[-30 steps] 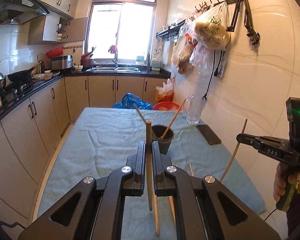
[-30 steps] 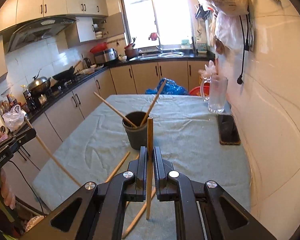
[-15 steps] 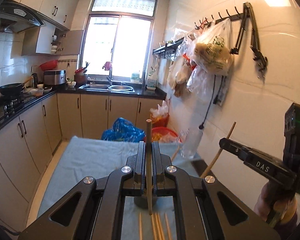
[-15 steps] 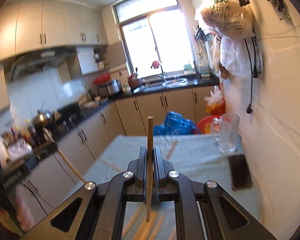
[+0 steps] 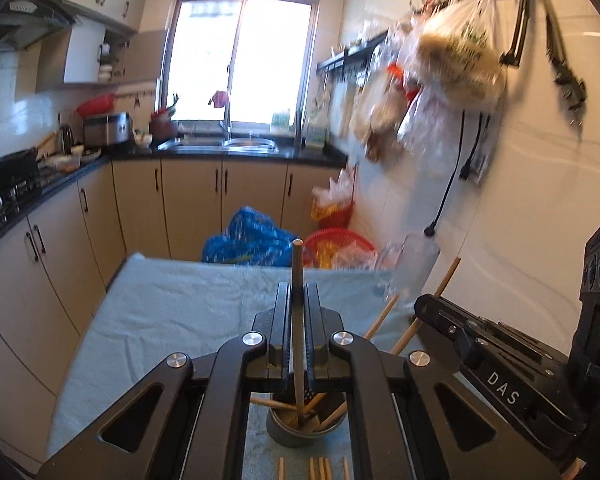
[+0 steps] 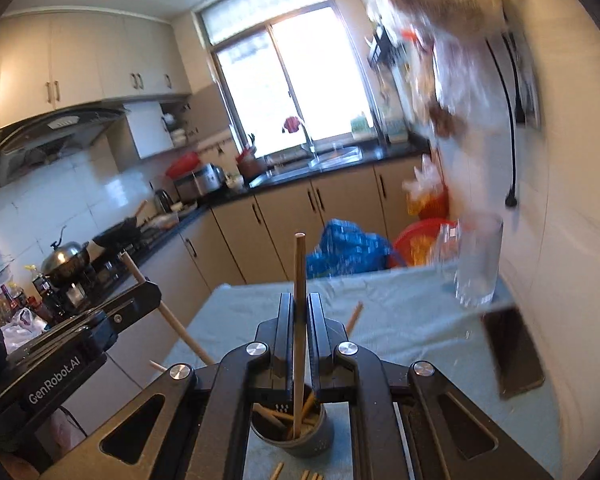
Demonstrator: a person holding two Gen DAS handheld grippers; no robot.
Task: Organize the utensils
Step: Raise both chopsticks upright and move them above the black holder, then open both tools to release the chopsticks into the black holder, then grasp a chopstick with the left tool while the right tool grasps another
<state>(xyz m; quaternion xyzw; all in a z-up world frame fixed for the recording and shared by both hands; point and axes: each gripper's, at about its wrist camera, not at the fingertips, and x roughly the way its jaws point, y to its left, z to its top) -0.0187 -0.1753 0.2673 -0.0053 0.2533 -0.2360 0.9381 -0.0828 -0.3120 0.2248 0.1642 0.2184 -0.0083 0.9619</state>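
My left gripper (image 5: 297, 294) is shut on a wooden chopstick (image 5: 298, 312) held upright; its lower tip is inside the dark cup (image 5: 306, 424) directly below. My right gripper (image 6: 299, 304) is shut on another upright chopstick (image 6: 299, 320), with its lower tip in the same cup (image 6: 292, 434). The cup holds several chopsticks leaning outward. Loose chopsticks (image 5: 320, 468) lie on the cloth in front of the cup. The right gripper's body (image 5: 500, 372) shows close at the right of the left wrist view, and the left gripper's body (image 6: 68, 344) at the left of the right wrist view.
The table is covered with a light blue cloth (image 5: 172, 312). A glass jug (image 6: 476, 264) and a black phone (image 6: 512, 352) sit near the tiled right wall. Kitchen cabinets (image 5: 40, 248) run along the left. Bags hang from wall hooks (image 5: 456, 56).
Both grippers have moved forward over the cup and lowered, so the chopsticks' lower tips now sit inside it. The two grippers have come close together.
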